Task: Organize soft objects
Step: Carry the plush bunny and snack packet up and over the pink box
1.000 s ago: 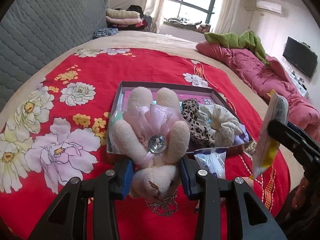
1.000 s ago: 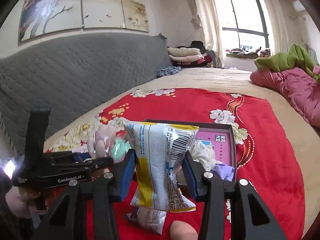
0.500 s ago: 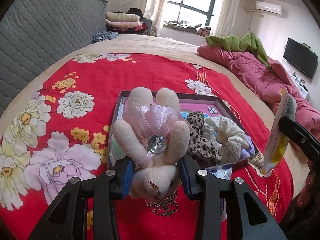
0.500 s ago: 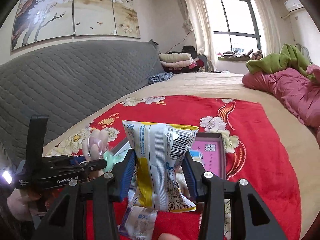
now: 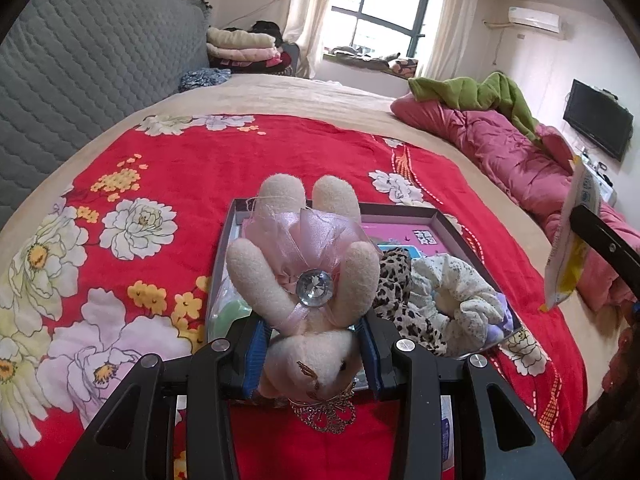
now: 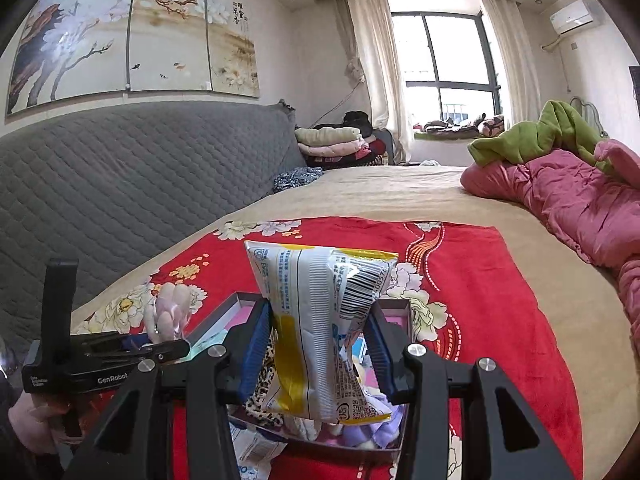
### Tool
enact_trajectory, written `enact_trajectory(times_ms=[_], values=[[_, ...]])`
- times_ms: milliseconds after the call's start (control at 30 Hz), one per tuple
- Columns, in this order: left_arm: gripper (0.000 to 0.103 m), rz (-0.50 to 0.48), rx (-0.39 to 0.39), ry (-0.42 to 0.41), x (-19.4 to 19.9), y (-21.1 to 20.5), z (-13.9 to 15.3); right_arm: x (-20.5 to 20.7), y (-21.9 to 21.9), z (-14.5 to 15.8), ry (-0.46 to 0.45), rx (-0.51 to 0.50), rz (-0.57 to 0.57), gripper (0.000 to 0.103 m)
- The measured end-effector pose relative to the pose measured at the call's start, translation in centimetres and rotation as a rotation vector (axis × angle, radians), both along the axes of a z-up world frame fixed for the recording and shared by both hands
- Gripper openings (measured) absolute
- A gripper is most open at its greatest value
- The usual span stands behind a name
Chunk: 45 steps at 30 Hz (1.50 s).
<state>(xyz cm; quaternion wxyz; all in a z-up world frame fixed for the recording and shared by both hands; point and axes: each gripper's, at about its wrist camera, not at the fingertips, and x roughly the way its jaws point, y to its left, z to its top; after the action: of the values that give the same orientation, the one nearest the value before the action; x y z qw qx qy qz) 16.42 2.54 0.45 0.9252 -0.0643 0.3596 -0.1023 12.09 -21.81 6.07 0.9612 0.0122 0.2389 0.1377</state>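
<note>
Scrunchies crowd box beneath rabbit-holding left tongs, packet-holding right tongs

Home bedroom, bed, quilted headboard, wall television

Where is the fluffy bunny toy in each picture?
Left wrist view: the bunny fills the lower middle, upside down, pinched in the left gripper, in front of the box.
Right wrist view: only a pale pink bit of it shows at lower left, above the left gripper.
Shared landmark: the window.
</note>
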Motion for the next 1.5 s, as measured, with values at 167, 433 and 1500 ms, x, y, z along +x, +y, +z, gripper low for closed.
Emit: enact_trajectory(times_ms=[167,433,1500], values=[[0.041,-0.012,-0.002,-0.002,0.0,-0.3,0.1,0.7,0.3,0.0,0.006,0.006,0.012,0.046],[0.041,-0.022,0.004,-0.008,0.2,-0.4,0.8,2.2,1.6,-0.1,0.035,0.014,0.032,0.046],[0.041,-0.046,0.019,0.147,3.9,-1.3,-1.2,6.1,3.7,-1.4,0.196,-0.080,-0.001,0.046]])
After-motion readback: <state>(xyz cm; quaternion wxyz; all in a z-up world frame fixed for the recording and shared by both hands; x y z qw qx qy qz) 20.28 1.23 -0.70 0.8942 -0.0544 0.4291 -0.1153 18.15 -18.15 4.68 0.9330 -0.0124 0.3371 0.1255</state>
